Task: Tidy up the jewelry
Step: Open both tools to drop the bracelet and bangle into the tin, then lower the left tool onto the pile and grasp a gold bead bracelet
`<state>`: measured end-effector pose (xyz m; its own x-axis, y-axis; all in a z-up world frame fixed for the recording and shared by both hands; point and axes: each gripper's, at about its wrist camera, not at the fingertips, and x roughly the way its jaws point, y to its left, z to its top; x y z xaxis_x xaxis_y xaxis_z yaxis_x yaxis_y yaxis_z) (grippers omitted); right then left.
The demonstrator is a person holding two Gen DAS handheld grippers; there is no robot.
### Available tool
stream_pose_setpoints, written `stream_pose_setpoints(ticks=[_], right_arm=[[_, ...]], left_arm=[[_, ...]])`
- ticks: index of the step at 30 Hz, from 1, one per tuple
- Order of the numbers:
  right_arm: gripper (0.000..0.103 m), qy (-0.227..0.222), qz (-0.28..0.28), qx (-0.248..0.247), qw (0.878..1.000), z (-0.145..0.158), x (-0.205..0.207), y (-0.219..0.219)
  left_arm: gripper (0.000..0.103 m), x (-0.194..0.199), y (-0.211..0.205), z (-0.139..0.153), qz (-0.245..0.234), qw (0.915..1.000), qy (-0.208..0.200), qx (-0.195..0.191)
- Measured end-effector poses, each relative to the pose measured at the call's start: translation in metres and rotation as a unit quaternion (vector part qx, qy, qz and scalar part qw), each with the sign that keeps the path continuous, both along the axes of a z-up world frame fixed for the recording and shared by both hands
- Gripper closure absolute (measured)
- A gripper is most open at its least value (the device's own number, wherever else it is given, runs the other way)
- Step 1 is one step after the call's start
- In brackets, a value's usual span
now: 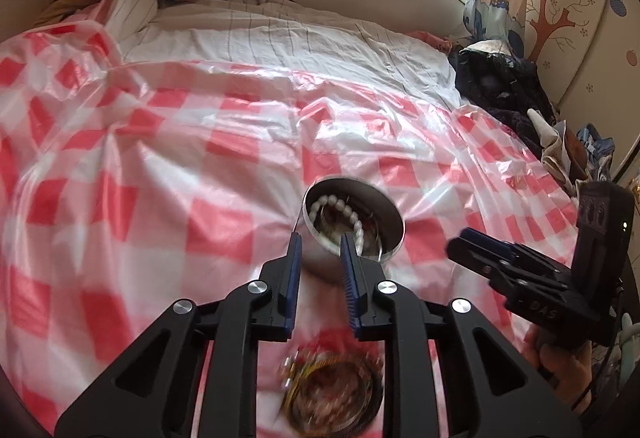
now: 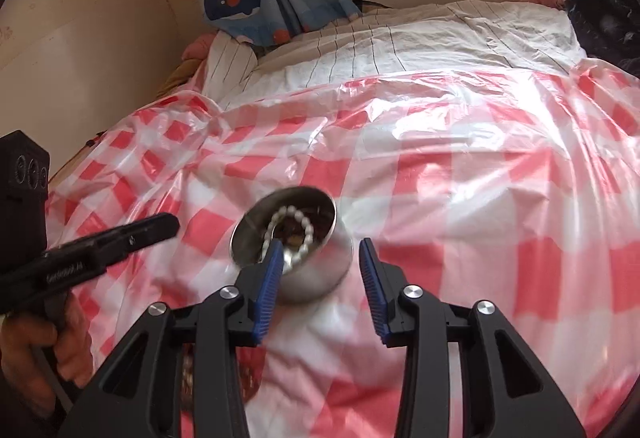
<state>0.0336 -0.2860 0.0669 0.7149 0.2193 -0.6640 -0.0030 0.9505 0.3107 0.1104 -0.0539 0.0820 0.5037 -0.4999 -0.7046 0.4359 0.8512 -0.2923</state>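
two tools (image 1: 320,242) (image 2: 320,252) open, empty, one steel tin (image 1: 354,224) of pearls, one bangle pile (image 1: 334,394)

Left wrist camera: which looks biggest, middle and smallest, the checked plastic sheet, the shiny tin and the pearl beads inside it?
1. Checked plastic sheet, covering most of the bed.
2. Shiny tin, round and open.
3. Pearl beads, curled inside the tin.
No ties: each plainly fits within the one before.

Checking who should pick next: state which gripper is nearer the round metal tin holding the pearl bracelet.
Left. The left gripper straddles the round metal tin's near rim; the right gripper is just short of it.
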Motion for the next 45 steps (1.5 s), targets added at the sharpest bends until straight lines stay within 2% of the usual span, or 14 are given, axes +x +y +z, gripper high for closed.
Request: stream_pose_setpoints(ticks=[4, 9, 12, 15, 19, 24, 26, 28, 45], right_arm=[[0.057, 0.023, 0.01, 0.012, 1.0, -0.021, -0.038, 0.006], [0.05, 0.026, 0.024, 0.048, 0.998, -0.03, -0.046, 0.018], [0.047, 0.025, 0.032, 0.04, 0.998, -0.031, -0.045, 0.027], [0.046, 0.034, 0.033, 0.038, 0.998, -0.038, -0.041, 0.03], [0.038, 0.043, 0.03, 0.052, 0.997, -0.046, -0.037, 0.028], [0.035, 0.054, 0.031, 0.046, 0.997, -0.052, -0.034, 0.032], [0.034, 0.06, 0.034, 0.044, 0.997, -0.056, -0.032, 0.035], [0.032, 0.063, 0.035, 0.04, 0.997, -0.058, -0.032, 0.036], [0.023, 0.064, 0.048, 0.035, 0.996, -0.059, -0.031, 0.042]], left_arm=[[0.084, -0.031, 0.018, -0.01, -0.005, 0.9997, 0.011, 0.022], [0.084, -0.052, 0.016, -0.012, -0.028, 0.9979, -0.007, 0.058], [0.083, -0.059, 0.019, -0.017, -0.036, 0.9964, -0.009, 0.077], [0.074, -0.062, 0.024, -0.02, -0.034, 0.994, -0.019, 0.102], [0.064, -0.066, 0.03, -0.02, -0.029, 0.9908, -0.037, 0.127], [0.059, -0.074, 0.029, -0.017, -0.029, 0.9845, -0.065, 0.16], [0.051, -0.076, 0.028, -0.015, -0.029, 0.9829, -0.073, 0.167], [0.049, -0.08, 0.027, -0.013, -0.032, 0.9811, -0.083, 0.172], [0.044, -0.084, 0.011, -0.018, -0.05, 0.9723, -0.101, 0.205]])
